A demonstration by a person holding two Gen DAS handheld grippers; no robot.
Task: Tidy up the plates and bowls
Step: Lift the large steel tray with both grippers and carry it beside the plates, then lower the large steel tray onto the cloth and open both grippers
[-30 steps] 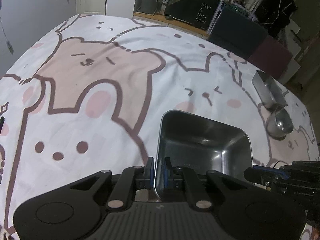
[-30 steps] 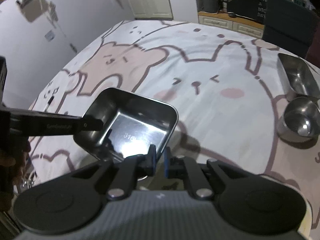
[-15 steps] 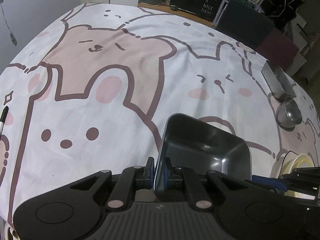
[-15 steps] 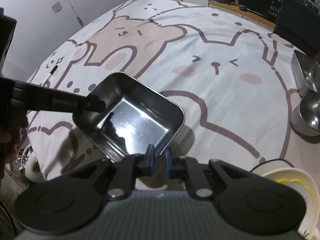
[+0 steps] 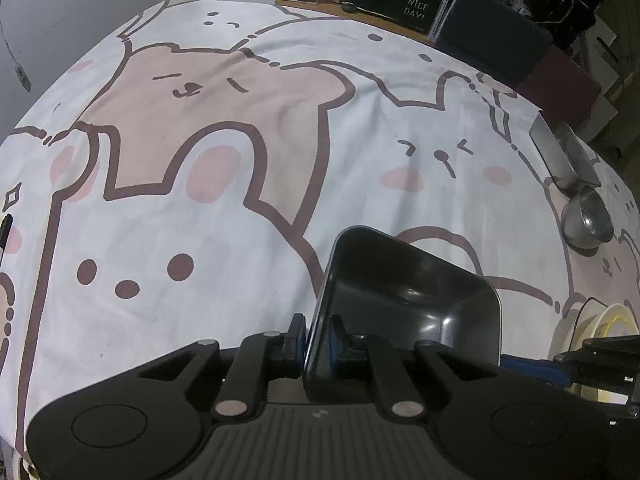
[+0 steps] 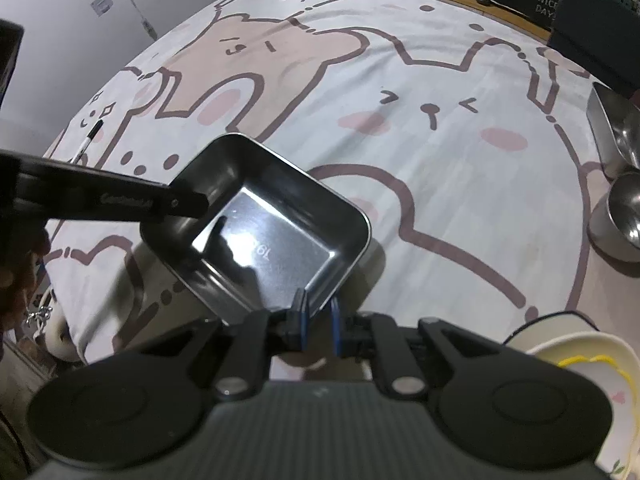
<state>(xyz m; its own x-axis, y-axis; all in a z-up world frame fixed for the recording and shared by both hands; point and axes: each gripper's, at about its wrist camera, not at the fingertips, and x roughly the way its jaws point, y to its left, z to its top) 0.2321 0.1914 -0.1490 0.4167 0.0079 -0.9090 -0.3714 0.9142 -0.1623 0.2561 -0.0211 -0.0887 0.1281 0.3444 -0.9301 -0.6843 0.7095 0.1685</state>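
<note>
A rectangular steel tray (image 5: 400, 300) hangs tilted just above the bear-print tablecloth (image 5: 240, 200). My left gripper (image 5: 316, 332) is shut on its near rim, one finger inside the wall and one outside. Seen from the right wrist, the same tray (image 6: 280, 220) shows a shiny floor, and the left gripper (image 6: 192, 204) pinches its left corner. My right gripper (image 6: 318, 316) is closed on the tray's near right corner, with the rim between the blue pads. The left wrist view catches the right gripper (image 5: 532, 368) at the tray's right edge.
A round steel bowl (image 6: 624, 216) and a second steel tray (image 6: 612, 128) sit at the table's right edge. A cream plate with yellow trim (image 6: 580, 352) lies at the near right. A pen (image 6: 90, 136) rests at the far left. A dark chair (image 5: 492, 44) stands behind.
The tray, held by both grippers, has tilted and swung a little. Both views have drawn back, bringing the cream plate into sight at the near right.
</note>
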